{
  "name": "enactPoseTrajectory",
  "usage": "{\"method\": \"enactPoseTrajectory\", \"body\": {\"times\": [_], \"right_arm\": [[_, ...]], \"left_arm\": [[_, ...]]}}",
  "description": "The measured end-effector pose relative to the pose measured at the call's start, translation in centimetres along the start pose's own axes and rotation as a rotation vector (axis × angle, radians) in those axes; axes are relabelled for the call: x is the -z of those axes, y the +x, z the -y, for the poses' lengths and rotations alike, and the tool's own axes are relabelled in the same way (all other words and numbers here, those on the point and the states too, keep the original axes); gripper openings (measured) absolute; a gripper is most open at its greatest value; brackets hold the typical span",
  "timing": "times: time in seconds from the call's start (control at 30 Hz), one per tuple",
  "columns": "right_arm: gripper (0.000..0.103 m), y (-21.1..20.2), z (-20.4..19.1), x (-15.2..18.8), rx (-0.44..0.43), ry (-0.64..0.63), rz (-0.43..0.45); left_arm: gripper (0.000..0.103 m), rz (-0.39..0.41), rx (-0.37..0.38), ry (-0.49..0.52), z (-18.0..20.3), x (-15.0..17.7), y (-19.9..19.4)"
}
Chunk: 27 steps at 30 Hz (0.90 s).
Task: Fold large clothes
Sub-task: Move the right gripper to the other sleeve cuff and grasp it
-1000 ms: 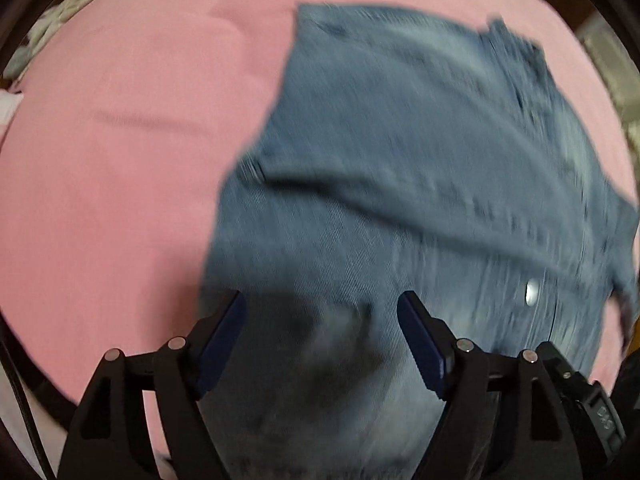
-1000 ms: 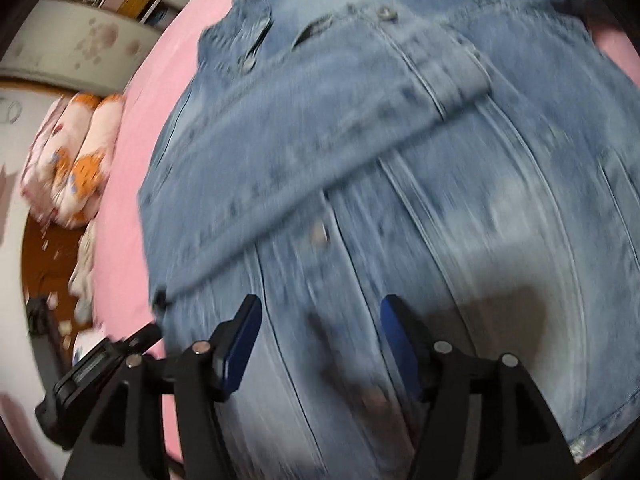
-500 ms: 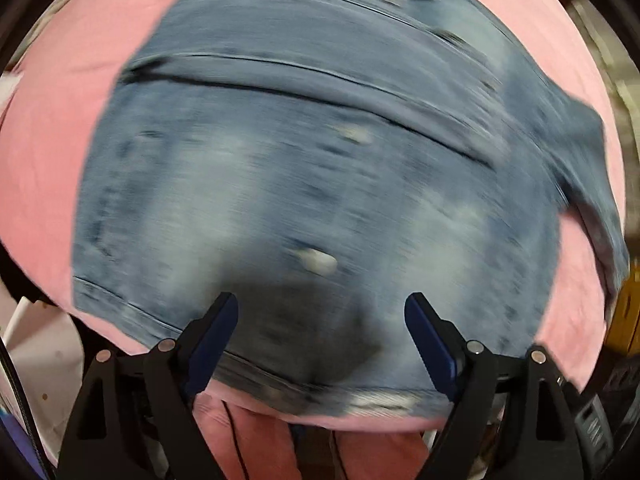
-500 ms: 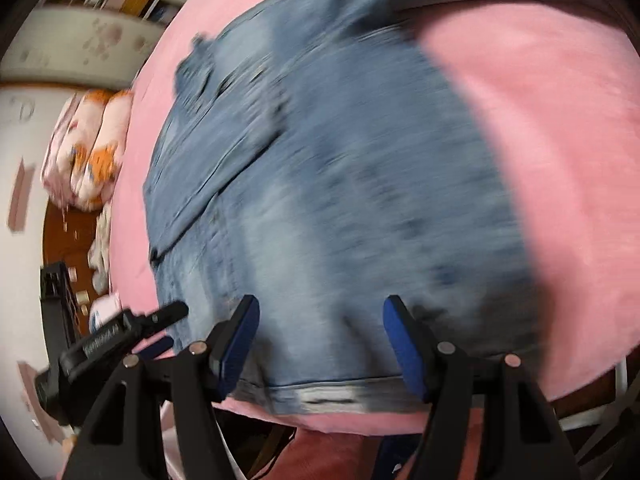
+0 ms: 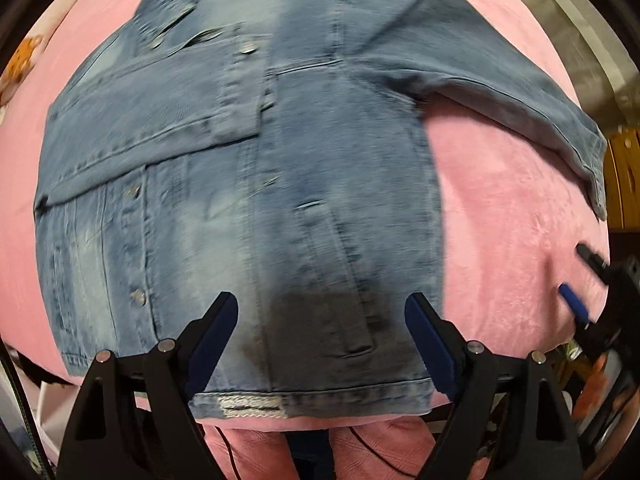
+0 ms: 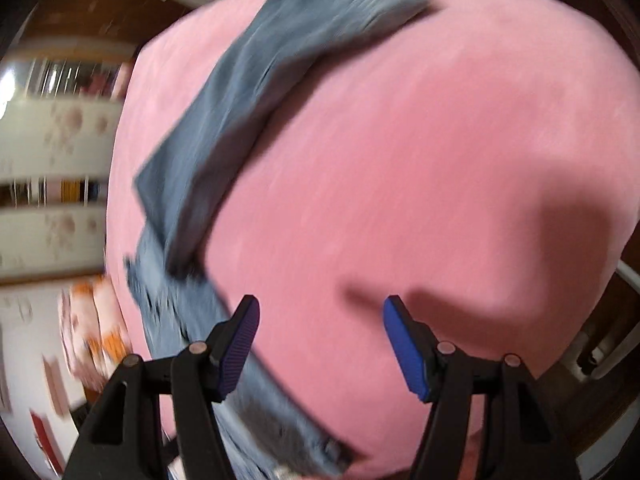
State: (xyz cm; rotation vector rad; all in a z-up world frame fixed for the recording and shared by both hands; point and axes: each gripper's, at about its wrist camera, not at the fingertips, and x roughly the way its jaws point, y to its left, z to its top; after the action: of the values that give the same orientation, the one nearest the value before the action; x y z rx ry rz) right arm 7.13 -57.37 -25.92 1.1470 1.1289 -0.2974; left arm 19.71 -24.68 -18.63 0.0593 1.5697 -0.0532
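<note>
**Both hands slide over to the jacket's other side**

Since a second ago, both views swing right. Left hand-held gripper (image 5: 320,334) has just been opening wider and right hand-held gripper (image 6: 320,338) hangs open; both are empty, ready to fold. Denim jacket (image 5: 248,184) lies flat on the pink bed (image 5: 512,240), one sleeve (image 5: 500,80) still spread out.

Left wrist view looks steeply down past its own blue-padded fingers (image 5: 212,332) from well above, taking in the whole denim jacket (image 5: 248,200) on the pink cover (image 5: 512,240). Right wrist view, slanted and blurred, shares one sleeve (image 6: 224,120) and the cover.
</note>
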Motion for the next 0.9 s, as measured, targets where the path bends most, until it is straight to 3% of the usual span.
{"method": "enactPoseTrajectory", "body": {"times": [0.23, 0.47, 0.53, 0.7, 0.83, 0.9], "right_arm": [[0.064, -1.9, 3.6, -7.8, -0.044, 0.171, 0.164], [0.063, -1.3, 4.3, -12.0, -0.084, 0.267, 0.234], [0.056, -1.0, 4.5, -12.9, -0.083, 0.292, 0.258], [0.021, -0.2, 4.7, -14.1, -0.03, 0.329, 0.287], [0.015, -0.8, 2.7, -14.4, 0.047, 0.27, 0.34], [0.014, -2.2, 1.2, -13.8, 0.053, 0.23, 0.414]], "left_arm": [[0.084, -0.007, -0.028, 0.046, 3.1, -1.4, 0.0], [0.084, -0.017, -0.019, 0.034, 3.7, -2.3, 0.4], [0.084, -0.013, -0.013, 0.031, 3.5, -2.5, 0.4], [0.084, -0.004, -0.012, 0.035, 2.3, -2.9, 0.4], [0.084, 0.003, -0.007, 0.004, -0.4, -2.8, 0.3], [0.084, -0.003, 0.005, -0.02, -2.1, -2.8, 0.4]]}}
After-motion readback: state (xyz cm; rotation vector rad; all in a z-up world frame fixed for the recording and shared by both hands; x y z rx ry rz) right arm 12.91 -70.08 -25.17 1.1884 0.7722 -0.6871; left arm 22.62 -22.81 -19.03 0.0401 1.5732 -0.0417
